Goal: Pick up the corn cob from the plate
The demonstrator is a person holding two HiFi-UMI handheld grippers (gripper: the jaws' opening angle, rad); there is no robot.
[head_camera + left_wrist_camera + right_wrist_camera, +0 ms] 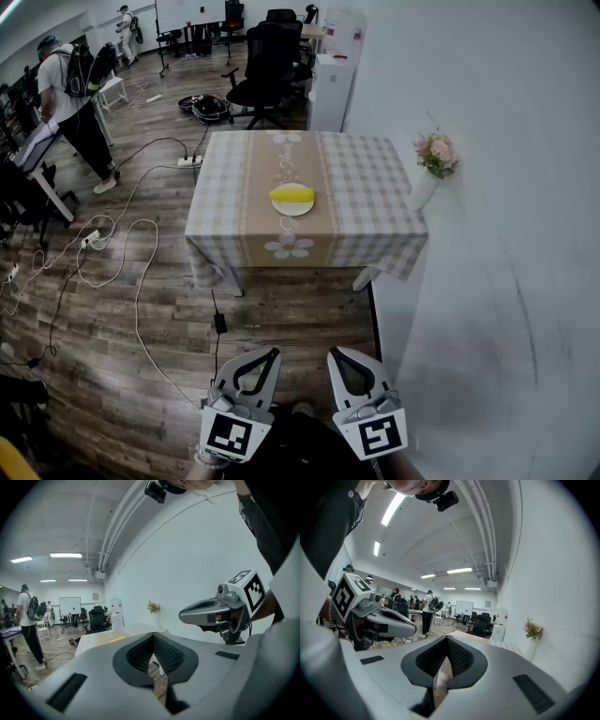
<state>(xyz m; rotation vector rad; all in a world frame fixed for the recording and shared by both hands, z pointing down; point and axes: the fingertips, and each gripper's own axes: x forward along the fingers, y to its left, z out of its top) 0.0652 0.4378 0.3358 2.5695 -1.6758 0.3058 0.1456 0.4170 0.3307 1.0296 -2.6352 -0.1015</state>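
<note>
A yellow corn cob (292,194) lies on a small white plate (292,207) in the middle of a checked-cloth table (375,202), far ahead of me. In the left gripper view the corn cob (116,639) shows as a thin yellow streak on the table (136,630). Both grippers hang low near my body, well short of the table. My left gripper (270,353) is shut with nothing in it. My right gripper (336,353) has its jaws together and holds nothing. Each gripper appears in the other's view: the right gripper (185,616) and the left gripper (410,629).
A vase of flowers (433,161) stands at the table's right edge against the white wall. Cables (131,272) trail over the wooden floor left of the table. Office chairs (265,61) and a white cabinet (330,89) stand behind it. A person with a backpack (70,103) stands at far left.
</note>
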